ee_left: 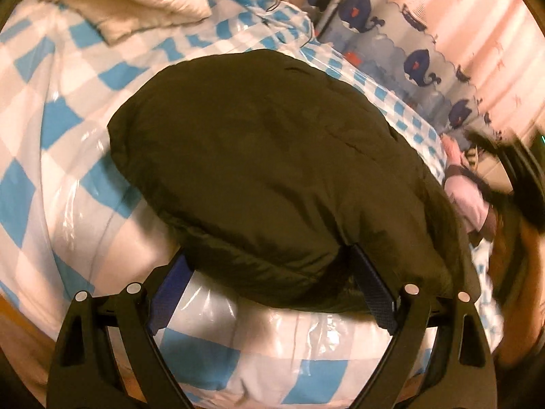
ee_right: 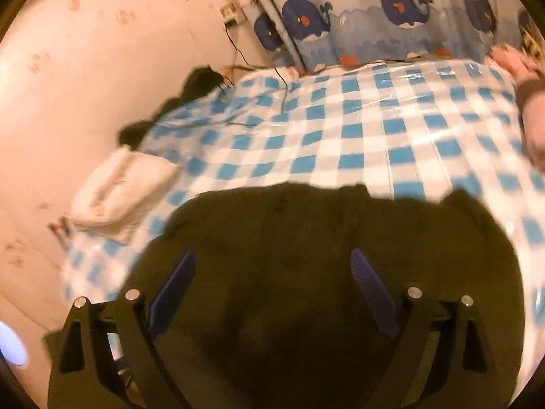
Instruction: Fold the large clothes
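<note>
A dark olive padded garment (ee_left: 272,156) lies folded in a thick bundle on the blue-and-white checked bed cover (ee_left: 68,119). My left gripper (ee_left: 269,255) is open at the bundle's near edge, and both fingertips are hidden under the fabric's rim. Seen from the right wrist, the same garment (ee_right: 323,238) fills the lower half of the view. My right gripper (ee_right: 272,254) hovers open over it, and its blue pads (ee_right: 177,283) are wide apart with nothing between them. The right wrist view is blurred.
A white folded padded item (ee_left: 126,0) (ee_right: 119,187) lies near the head of the bed. A whale-print curtain (ee_right: 374,17) hangs behind the bed. A wall socket (ee_right: 233,13) feeds cables onto the cover. A person's hand (ee_right: 531,119) is at the right edge.
</note>
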`<state>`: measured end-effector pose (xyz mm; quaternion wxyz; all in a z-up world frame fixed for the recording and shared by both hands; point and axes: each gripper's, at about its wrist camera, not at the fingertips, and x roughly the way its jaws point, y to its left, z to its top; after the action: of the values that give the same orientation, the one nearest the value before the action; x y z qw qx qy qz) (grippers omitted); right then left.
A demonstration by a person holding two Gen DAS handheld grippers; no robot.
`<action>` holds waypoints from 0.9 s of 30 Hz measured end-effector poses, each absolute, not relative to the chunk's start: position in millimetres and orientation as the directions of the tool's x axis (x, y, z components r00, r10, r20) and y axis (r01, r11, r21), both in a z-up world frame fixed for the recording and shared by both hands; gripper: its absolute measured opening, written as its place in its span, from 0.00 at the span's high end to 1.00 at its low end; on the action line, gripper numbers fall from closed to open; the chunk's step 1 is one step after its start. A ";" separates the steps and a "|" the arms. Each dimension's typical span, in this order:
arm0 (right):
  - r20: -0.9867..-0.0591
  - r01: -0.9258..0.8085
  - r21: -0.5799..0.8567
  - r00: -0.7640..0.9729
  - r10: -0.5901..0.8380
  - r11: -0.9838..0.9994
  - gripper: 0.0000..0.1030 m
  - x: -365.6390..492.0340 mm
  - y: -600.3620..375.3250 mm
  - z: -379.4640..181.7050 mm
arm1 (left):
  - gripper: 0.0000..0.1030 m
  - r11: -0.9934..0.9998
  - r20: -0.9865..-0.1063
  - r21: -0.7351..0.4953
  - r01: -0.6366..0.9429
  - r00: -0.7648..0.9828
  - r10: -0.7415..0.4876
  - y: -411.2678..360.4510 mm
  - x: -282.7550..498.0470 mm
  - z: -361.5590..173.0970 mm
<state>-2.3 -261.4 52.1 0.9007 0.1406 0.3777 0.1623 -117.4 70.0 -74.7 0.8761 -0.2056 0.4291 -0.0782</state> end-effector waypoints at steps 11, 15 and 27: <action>-0.866 -0.069 0.130 0.477 0.147 0.989 0.07 111.2 -218.5 -60.9 | 0.15 0.946 -0.703 -0.319 0.053 0.656 -0.275 57.8 -116.3 -68.5; -0.864 -0.088 0.163 0.468 0.185 0.983 0.07 105.4 -225.8 -50.8 | 0.15 0.944 -0.714 -0.326 0.055 0.640 -0.284 57.9 -113.4 -70.1; -0.793 0.031 0.079 0.607 0.044 0.996 0.07 -1.9 -306.9 -9.4 | 0.15 0.962 -0.711 -0.263 0.078 0.658 -0.247 54.4 -121.4 -62.9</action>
<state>-1.9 -306.9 -9.4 0.8955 0.0424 0.4430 0.0036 -121.4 54.4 -62.9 0.9045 -0.1051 0.4035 -0.0899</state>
